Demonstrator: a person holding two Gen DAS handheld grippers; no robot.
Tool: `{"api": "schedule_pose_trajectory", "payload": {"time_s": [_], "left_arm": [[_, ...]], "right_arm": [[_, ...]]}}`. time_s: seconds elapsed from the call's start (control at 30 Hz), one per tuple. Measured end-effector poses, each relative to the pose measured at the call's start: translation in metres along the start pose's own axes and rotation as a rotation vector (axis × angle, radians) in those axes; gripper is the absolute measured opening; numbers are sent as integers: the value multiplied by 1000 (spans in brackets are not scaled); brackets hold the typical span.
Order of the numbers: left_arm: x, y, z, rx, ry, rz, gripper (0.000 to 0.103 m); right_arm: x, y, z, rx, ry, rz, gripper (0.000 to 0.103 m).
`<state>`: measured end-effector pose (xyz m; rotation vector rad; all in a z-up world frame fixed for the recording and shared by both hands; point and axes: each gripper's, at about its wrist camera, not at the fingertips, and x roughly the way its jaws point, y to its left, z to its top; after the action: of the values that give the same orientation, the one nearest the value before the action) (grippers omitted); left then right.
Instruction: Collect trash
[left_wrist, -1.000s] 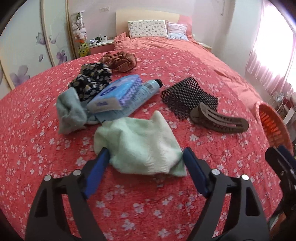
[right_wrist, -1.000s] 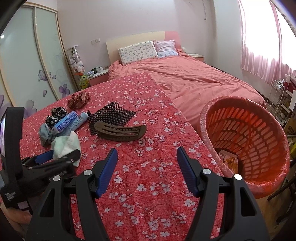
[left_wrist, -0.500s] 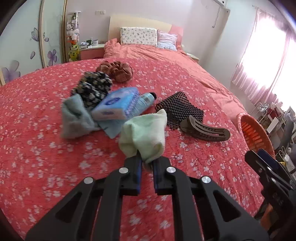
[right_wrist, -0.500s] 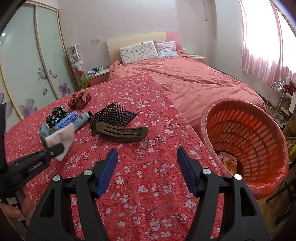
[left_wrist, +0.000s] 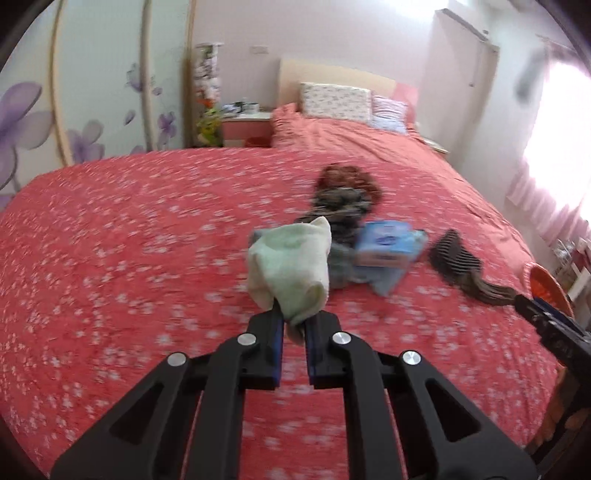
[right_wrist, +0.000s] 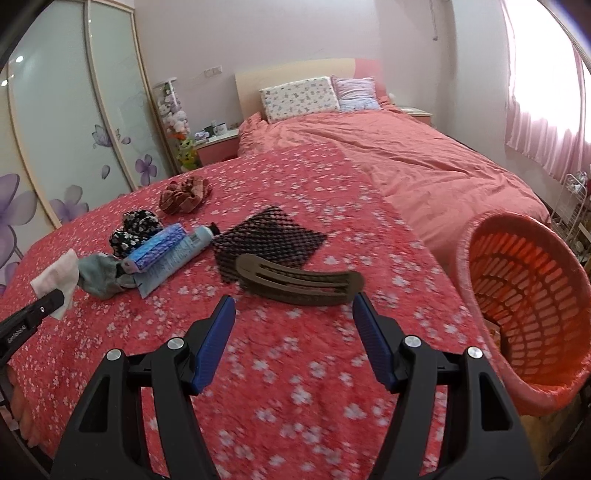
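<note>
My left gripper is shut on a pale green cloth and holds it up above the red flowered bedspread. The cloth also shows at the left of the right wrist view. My right gripper is open and empty, just short of a brown hair clip. Beyond lie a black mesh piece, a blue tube, a blue tissue pack, a grey cloth and two scrunchies. An orange basket stands at the right.
The pink bed with pillows lies behind. A wardrobe with flower-print doors is at the left, a nightstand beside it. A curtained window and a wire rack are at the right.
My left gripper shut on the pale green cloth, lifted it off the bedspread and swung left. My right gripper moved closer to the brown hair clip and stayed open.
</note>
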<state>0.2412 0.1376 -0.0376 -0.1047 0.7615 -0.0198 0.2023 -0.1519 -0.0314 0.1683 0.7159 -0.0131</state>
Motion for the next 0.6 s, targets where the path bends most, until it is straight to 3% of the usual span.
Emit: {"api": "schedule_pose_trajectory", "payload": {"time_s": [0.17, 0.23, 0.6], "left_arm": [[27, 25, 1, -52, 70, 45, 15], [37, 30, 3, -82, 95, 39, 30], [52, 46, 10, -132, 107, 35, 32]], "right_arm": [[12, 3, 2, 11, 23, -7, 62], [14, 1, 1, 19, 31, -12, 61], [16, -8, 2, 41, 48, -21, 61]]}}
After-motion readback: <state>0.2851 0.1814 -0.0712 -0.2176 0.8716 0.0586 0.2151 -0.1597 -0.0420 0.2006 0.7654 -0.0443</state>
